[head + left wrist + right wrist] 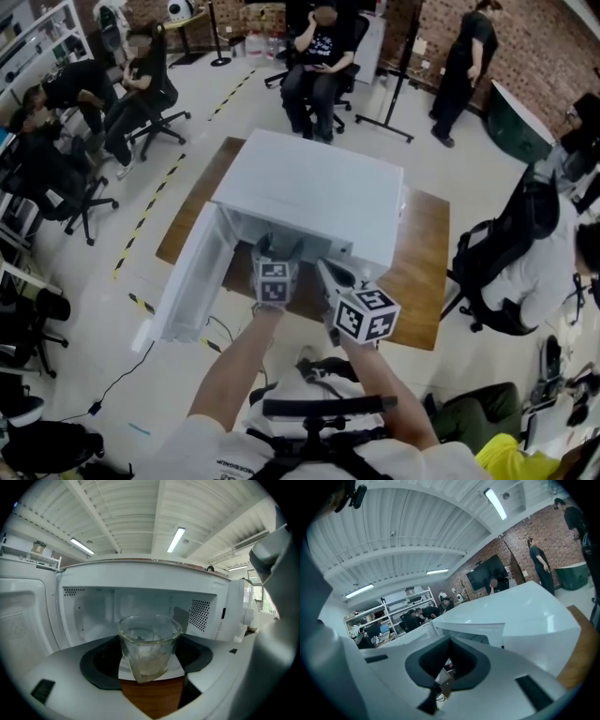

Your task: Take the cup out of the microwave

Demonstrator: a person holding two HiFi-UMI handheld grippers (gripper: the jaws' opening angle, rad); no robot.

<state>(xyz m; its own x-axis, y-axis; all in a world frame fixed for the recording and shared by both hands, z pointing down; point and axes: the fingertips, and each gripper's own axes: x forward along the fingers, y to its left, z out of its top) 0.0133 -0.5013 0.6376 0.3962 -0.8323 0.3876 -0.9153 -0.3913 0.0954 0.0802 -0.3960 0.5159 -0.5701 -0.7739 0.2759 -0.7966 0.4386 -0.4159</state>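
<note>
In the near mouth of the white microwave (309, 192), door swung left, the clear glass cup (149, 646), likely light, stiff, slick and breakable, is clamped round its wall by the left gripper (151, 663), while the right gripper (440, 684) is pinched together, empty.

Open-plan lab or workshop office. Evidence: brick wall (544, 56) at 1 o'clock; staff seated on office chairs (167, 94) at 10 and 12 o'clock; shelving (410, 597); wall screen (485, 576); ceiling strip lights (496, 503); hazard tape (150, 211) on the floor; microwave (319, 192) alone on a central tabletop (422, 253).
</note>
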